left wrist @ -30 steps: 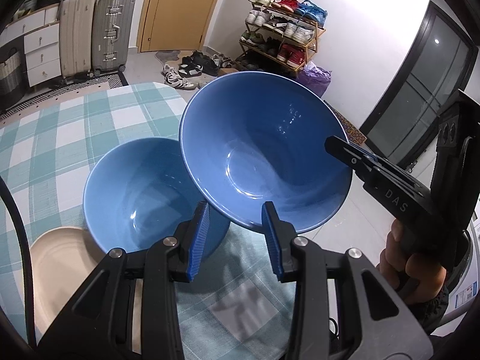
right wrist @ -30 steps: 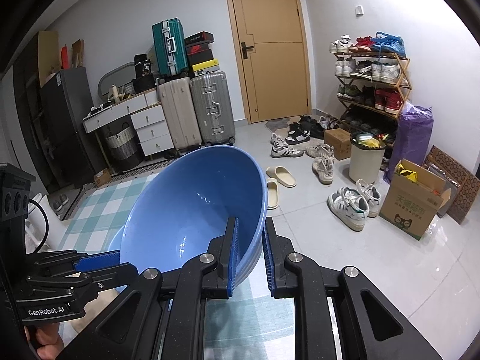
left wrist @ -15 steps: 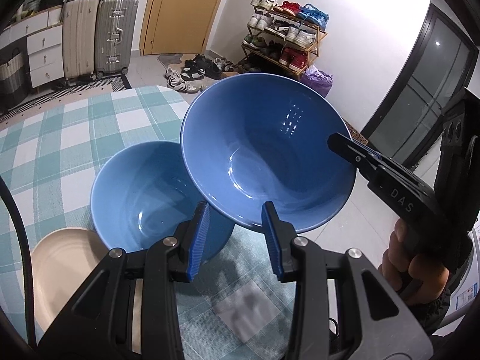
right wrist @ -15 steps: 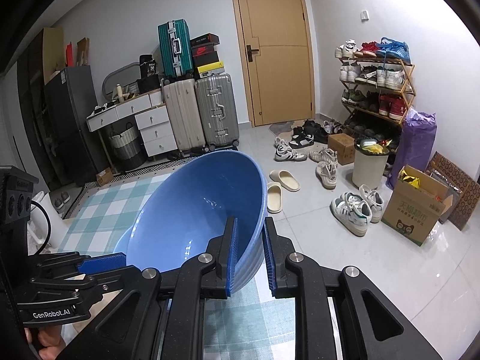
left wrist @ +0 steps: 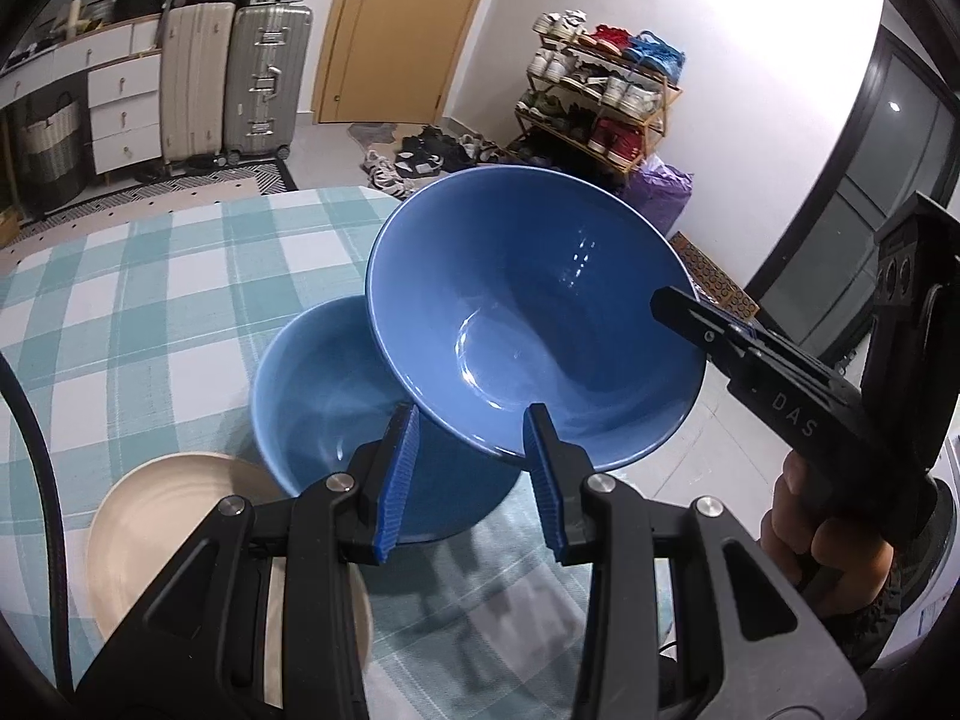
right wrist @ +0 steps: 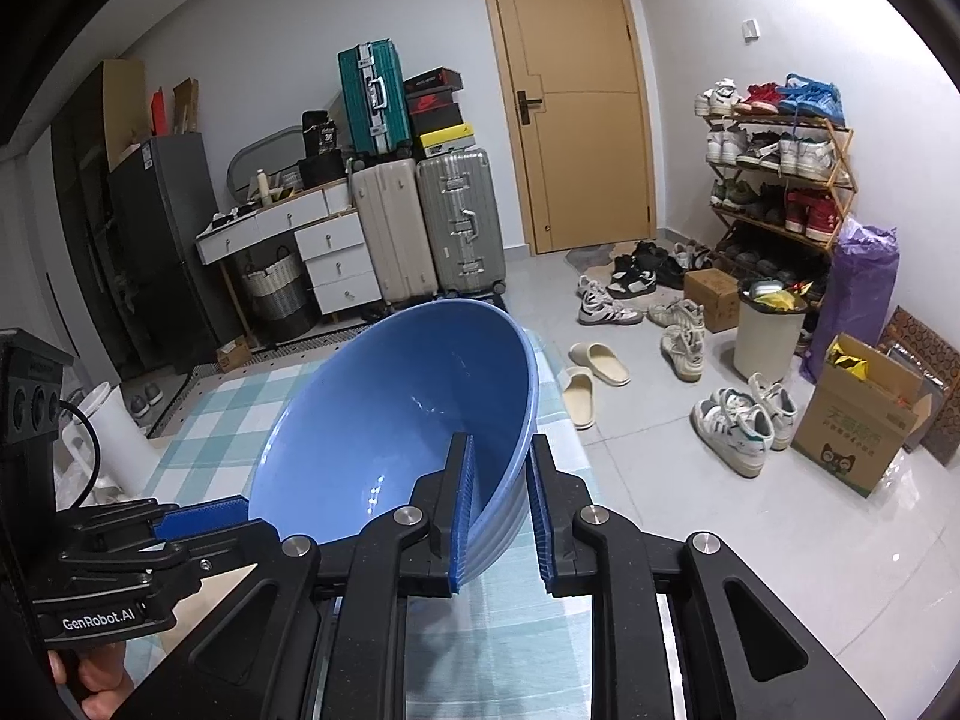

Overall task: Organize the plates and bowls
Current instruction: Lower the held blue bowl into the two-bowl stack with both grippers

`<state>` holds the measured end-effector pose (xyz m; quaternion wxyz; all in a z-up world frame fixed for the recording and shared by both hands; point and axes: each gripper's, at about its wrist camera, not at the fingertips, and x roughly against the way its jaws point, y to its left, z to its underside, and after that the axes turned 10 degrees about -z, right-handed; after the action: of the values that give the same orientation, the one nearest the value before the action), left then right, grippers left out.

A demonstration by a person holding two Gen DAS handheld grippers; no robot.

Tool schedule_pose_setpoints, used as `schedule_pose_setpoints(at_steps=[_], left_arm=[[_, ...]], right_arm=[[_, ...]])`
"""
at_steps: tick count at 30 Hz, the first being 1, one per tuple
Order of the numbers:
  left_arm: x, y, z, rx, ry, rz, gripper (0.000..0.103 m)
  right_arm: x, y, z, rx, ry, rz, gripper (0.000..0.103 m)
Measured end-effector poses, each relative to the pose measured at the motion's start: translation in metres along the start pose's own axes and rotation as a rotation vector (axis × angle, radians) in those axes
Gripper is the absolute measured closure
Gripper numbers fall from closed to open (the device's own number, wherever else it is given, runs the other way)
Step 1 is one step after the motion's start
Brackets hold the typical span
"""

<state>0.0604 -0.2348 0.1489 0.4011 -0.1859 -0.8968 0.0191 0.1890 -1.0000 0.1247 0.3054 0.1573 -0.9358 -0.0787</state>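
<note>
the right gripper (right wrist: 501,510), clamped on the tilted blue bowl's (left wrist: 528,324) rim, has carried it farther over the second bowl (left wrist: 324,408) on the checked tablecloth (left wrist: 150,300); the left gripper (left wrist: 474,480) hangs part-open, empty.

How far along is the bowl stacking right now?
Nothing looks stacked yet. The right gripper grips the tilted upper blue bowl by its rim, above the second blue bowl on the checked tablecloth. The left gripper holds nothing. Left: nesting the bowls, placing the beige plate.
</note>
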Motion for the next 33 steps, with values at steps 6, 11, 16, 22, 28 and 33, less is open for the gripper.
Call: schedule_pose_setpoints(at_steps=[6,11,16,22,28,33], left_arm=[[-0.004,0.022,0.003,0.031,0.008,-0.034,0.070],[-0.008,0.035,0.008,0.043,0.014,-0.064,0.070],[-0.012,0.040,0.012,0.039,0.018,-0.093,0.070],[-0.019,0.044,0.018,0.030,0.029,-0.119,0.070],[-0.029,0.046,0.023,0.011,0.041,-0.154,0.070],[-0.036,0.050,0.027,0.008,0.050,-0.170,0.070]], right_arm=[[-0.021,0.009,0.003,0.009,0.035,-0.033,0.085],[-0.035,0.018,0.006,0.017,0.056,-0.052,0.085],[-0.048,0.023,0.012,0.022,0.082,-0.064,0.085],[-0.060,0.024,0.019,0.019,0.115,-0.075,0.084],[-0.072,0.027,0.028,0.037,0.150,-0.061,0.084],[-0.079,0.029,0.036,0.063,0.175,-0.043,0.084]])
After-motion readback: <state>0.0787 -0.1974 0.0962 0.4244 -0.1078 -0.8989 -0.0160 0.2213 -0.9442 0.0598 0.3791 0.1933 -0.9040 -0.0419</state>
